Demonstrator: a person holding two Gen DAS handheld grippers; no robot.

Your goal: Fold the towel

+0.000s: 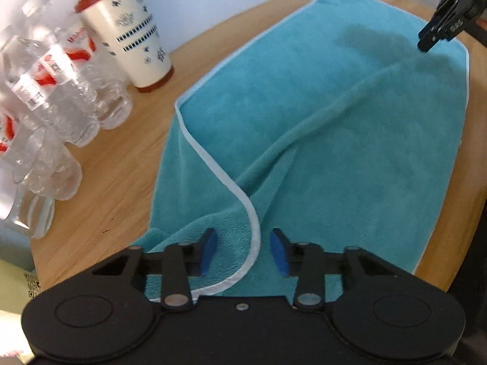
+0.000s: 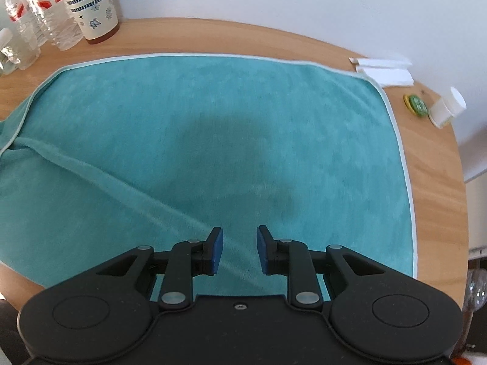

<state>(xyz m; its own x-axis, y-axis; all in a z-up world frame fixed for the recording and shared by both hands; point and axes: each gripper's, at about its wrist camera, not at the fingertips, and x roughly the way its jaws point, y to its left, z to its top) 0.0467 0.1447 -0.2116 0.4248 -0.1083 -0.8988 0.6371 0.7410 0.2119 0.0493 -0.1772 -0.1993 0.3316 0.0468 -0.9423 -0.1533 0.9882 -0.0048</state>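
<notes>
We see the teal towel [image 2: 243, 127] spread on the tabletop [image 2: 432, 164], 1 corner turned over with a diagonal ridge. Our left claw [image 1: 243, 251] and right claw [image 2: 239, 249] hover parted, holding nothing. Pinching only 1 layer could drag that ridge into a crooked fold.
</notes>
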